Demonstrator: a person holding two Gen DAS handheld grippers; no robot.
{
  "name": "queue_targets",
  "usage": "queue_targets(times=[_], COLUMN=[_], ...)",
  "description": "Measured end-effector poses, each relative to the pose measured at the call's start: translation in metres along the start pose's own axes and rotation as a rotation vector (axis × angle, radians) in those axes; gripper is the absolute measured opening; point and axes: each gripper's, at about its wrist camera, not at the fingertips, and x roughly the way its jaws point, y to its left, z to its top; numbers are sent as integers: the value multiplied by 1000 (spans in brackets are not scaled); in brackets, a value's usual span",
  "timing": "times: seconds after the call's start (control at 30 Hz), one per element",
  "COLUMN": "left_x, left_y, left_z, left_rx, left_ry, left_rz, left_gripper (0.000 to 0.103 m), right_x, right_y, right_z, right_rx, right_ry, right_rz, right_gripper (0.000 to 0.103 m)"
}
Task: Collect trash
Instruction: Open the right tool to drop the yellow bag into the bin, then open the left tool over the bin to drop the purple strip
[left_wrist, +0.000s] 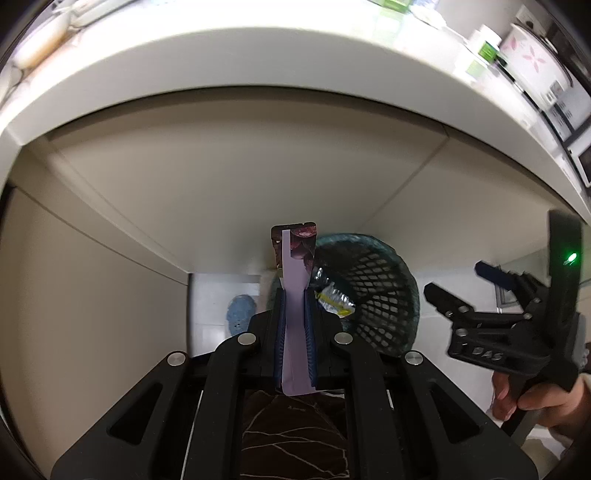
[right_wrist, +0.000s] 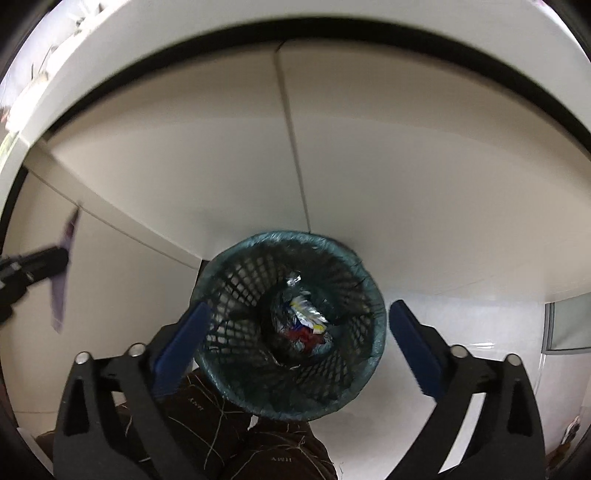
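Wrapper: a flat lilac pack (left_wrist: 293, 295) with a dark printed top, standing upright between the pads of the left tongs (left_wrist: 294, 291), just left of the bin.
Handling: judged light and thin, somewhat stiff along its fold but easy to crumple or let slide; the hold low on the flat faces looks right, with most of its length sticking out above.
Left tongs: closed tight on the wrapper.
Right tongs: (right_wrist: 297, 332) spread wide with nothing between the blue pads (right_wrist: 181, 343), poised directly over the bin mouth.
Bin: a dark mesh basket (right_wrist: 236, 258) with a teal rim, on the floor; crumpled foil and coloured wrappers (right_wrist: 304, 321) lie at the bottom.
Hand: a person's hand (left_wrist: 535, 398) grips the right tongs' handle.
Floor: pale and smooth; a blue slipper (left_wrist: 241, 312) lies left of the bin.
Room: the bin stands against cream cabinet doors (right_wrist: 184, 155) under a white desk (left_wrist: 258, 59), which carries jars and a flowered pot at the right.
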Motion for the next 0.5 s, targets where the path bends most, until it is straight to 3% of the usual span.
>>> queue_targets(times=[0.5], left_x=[54], left_y=[-49], left_z=[4], left_rx=[147], left_ry=[73], left_rz=[-51], left_gripper=[9], right_x=[-46], right_y=[-46], right_z=[0], right_rx=[126], right_ry=[-49], right_rz=[-52], right_gripper=[95])
